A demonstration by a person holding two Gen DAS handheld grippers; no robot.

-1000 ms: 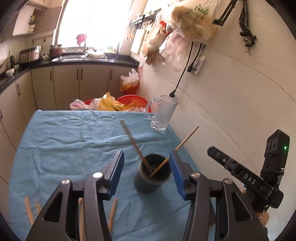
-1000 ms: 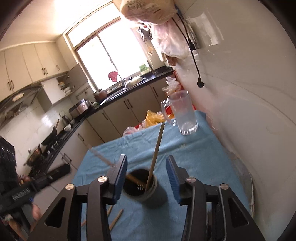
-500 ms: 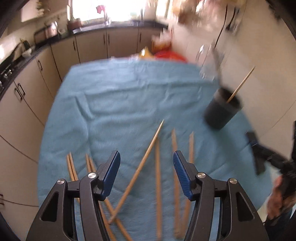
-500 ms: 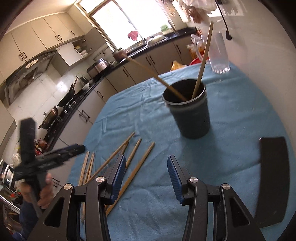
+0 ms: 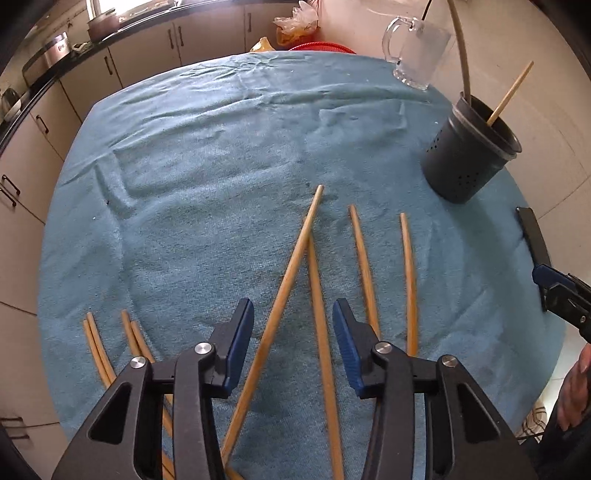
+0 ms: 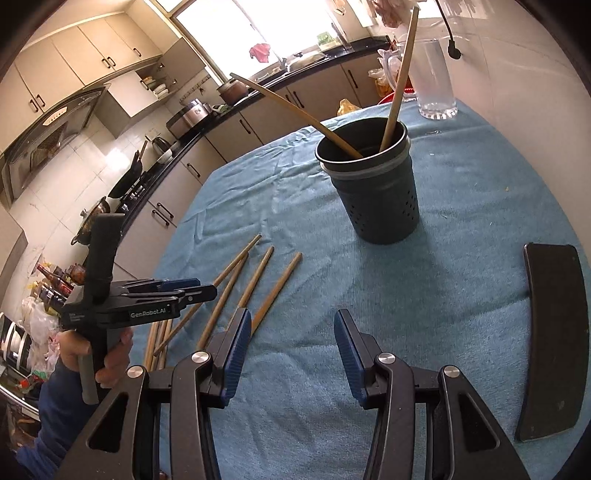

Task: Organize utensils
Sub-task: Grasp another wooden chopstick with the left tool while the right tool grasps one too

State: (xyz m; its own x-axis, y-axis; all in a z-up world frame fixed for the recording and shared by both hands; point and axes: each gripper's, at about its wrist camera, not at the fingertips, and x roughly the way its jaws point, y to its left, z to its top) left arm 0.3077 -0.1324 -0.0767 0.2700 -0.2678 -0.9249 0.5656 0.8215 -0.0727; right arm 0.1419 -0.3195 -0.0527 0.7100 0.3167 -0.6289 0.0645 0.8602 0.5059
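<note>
Blue tablecloth, chopsticks between wide left claw, right claw wide, empty.

Daylight enters through the window far ahead of the right jaws and is blown out to white there. Illumination on the cloth is even and moderately bright. Soft shadows fall beside the holder ahead of the right jaws. Both views are sharp, with no motion blur. Strong fisheye bending curves the cabinets, and the corners are vignetted black.
</note>
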